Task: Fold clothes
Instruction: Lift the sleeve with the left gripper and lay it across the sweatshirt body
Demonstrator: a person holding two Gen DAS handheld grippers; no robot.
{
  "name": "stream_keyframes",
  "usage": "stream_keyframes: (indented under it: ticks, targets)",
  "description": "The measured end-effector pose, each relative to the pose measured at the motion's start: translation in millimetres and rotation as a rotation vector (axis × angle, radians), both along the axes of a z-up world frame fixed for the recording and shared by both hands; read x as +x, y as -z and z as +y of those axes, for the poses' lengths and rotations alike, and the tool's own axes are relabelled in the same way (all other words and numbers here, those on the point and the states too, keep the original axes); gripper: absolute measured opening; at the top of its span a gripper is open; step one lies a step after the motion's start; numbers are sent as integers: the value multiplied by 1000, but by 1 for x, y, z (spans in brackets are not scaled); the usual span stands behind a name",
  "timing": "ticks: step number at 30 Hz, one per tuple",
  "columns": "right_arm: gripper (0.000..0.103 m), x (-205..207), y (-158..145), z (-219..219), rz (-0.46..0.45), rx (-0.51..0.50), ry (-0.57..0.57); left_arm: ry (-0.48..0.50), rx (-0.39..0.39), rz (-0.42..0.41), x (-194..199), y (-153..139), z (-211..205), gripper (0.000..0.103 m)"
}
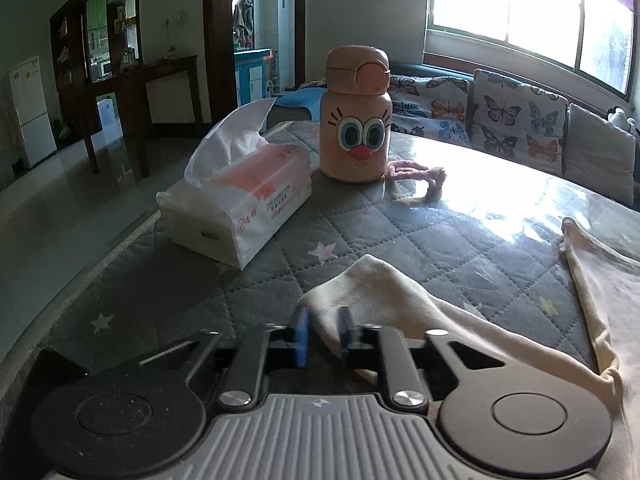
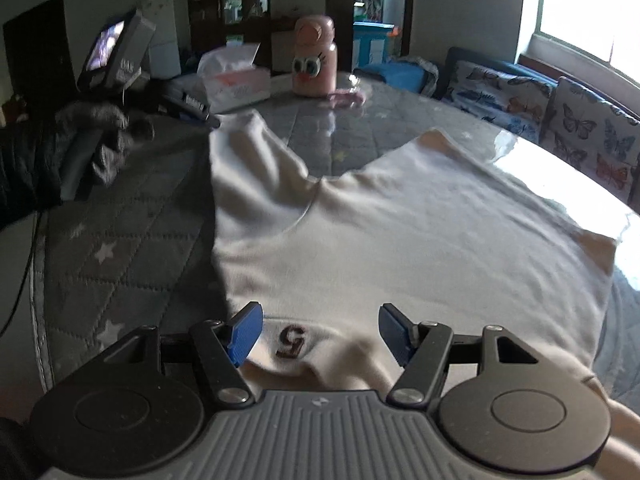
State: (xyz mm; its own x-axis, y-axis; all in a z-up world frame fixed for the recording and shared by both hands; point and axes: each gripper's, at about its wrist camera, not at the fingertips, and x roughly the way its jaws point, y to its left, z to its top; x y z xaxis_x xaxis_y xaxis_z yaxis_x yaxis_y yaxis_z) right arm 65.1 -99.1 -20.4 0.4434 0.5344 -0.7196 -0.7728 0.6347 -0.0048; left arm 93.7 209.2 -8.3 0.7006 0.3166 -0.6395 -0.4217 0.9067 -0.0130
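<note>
The left gripper [image 1: 323,336] pinches a corner of the cream shirt [image 1: 400,300] between its nearly closed blue pads. The right gripper [image 2: 322,334] is wide open over the shirt [image 2: 400,240], right by a dark number 5 [image 2: 289,343]. The shirt lies spread out on the gray quilted table [image 1: 240,280]. Farther back sit a tissue pack [image 1: 240,204], a pink bottle [image 1: 356,116] with big eyes, and a pink band [image 1: 420,172]. Behind is a butterfly sofa [image 1: 516,124].

Cream garment [image 2: 400,240] with maroon "5", spread flat on table.
</note>
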Motion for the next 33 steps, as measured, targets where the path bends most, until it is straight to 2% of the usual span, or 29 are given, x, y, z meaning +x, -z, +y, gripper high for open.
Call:
stream_keyframes:
  ticks: [1, 2, 10, 11, 12, 14, 17, 19, 25, 29, 33]
  targets:
    - [66, -1, 1, 0, 0, 2, 0, 2, 0, -4, -3, 0, -1, 43]
    - [66, -1, 2, 0, 1, 5, 0, 5, 0, -6, -6, -1, -2, 48]
    - [70, -2, -2, -3, 0, 19, 12, 15, -28, 11, -7, 8, -8, 45]
    - [70, -3, -3, -3, -1, 25, 11, 12, -35, 9, -6, 9, -8, 37]
    - [70, -4, -4, -4, -3, 30, 11, 12, -42, 5, -5, 9, -7, 34]
    - [70, -6, -6, -5, -8, 40, 12, 14, -52, -1, -2, 9, -7, 13]
    - [70, -7, -9, -8, -11, 53, 23, 19, -56, -17, -2, 4, -10, 4]
    - [70, -7, -12, -12, -17, 64, 37, 32, -60, -48, -4, -6, -16, 3]
    - [70, -4, -16, -24, -16, 88, 75, 156, -57, -179, -14, -58, -57, 2]
    - [70, -1, -17, -36, -12, 107, 109, 299, -57, -261, -20, -93, -100, 2]
    - [70, 2, -18, -52, -12, 124, 150, 447, -68, -300, -22, -115, -145, 2]
